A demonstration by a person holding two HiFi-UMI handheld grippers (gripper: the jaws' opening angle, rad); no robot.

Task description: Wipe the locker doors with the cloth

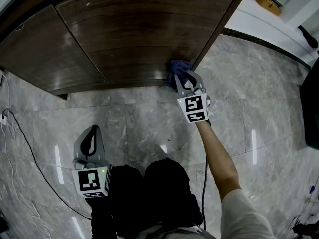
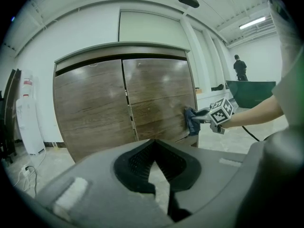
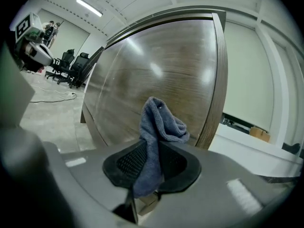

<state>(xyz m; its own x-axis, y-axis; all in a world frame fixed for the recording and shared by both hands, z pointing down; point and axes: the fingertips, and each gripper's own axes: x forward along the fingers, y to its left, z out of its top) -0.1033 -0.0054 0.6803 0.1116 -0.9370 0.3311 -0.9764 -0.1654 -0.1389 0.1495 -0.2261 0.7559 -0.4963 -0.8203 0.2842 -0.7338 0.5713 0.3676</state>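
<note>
- Grey marble floor (image 1: 139, 128) runs up to a dark wood locker (image 2: 95, 108) with two doors, set against a white wall.
- Right gripper (image 3: 152, 152) is closed on a blue cloth (image 3: 159, 122). The cloth passes between its pads and bunches up beyond the tips.
- Straight ahead of that gripper is the right door (image 1: 149, 29). The bunched cloth presses on the door's lower corner, just beside the locker's outer edge.
- From the left gripper view, the cloth sits low on that door, near the bottom rail, with the right gripper directly behind it.
- A bare forearm (image 1: 219, 158) reaches out behind the right gripper.
- Right of the right gripper, past the locker's edge, is a white ledge (image 3: 247, 148) with a small box (image 3: 259, 133) on it.
- Left gripper (image 1: 92, 131) is held low and well back from the locker, by the person's dark trousers (image 1: 149, 193). Its jaws are together with nothing between them.
- Ahead of the left gripper are both doors; the left door (image 2: 90, 103) is nearest its line.
- A black cable (image 1: 30, 153) trails over the floor to the left of the left gripper.
- Far behind the right gripper, in the left gripper view, a person (image 2: 240, 68) stands.
</note>
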